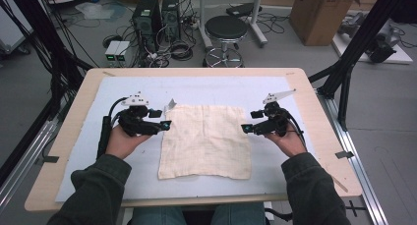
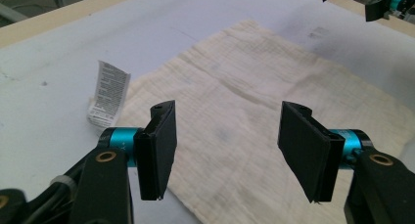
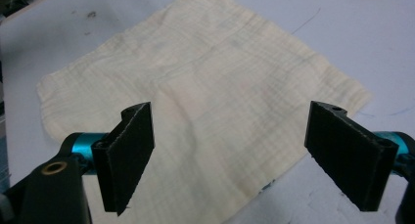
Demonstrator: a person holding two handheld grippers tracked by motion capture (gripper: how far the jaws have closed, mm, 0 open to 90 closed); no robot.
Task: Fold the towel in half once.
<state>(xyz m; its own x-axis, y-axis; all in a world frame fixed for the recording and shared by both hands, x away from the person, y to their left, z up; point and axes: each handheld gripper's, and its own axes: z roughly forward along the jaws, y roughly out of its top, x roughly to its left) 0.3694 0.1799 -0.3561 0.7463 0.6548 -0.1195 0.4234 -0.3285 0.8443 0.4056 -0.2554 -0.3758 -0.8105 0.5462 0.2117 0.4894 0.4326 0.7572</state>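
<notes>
Both grippers hover with jaws spread wide and nothing between them: the left gripper [image 1: 164,121] at the left edge of the cream cloth [image 1: 206,141], the right gripper [image 1: 247,125] at its right edge. Whether either touches the fabric cannot be told. Spread flat on the white mat [image 1: 83,151], the near-square cloth has a care label [image 2: 107,94] at its far-left corner.

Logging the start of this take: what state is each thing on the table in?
cloth: spread flat, unfolded, not gripped
care label: sticking out at the cloth's corner
left gripper: open, over the cloth's edge
right gripper: open, over the cloth's edge
</notes>
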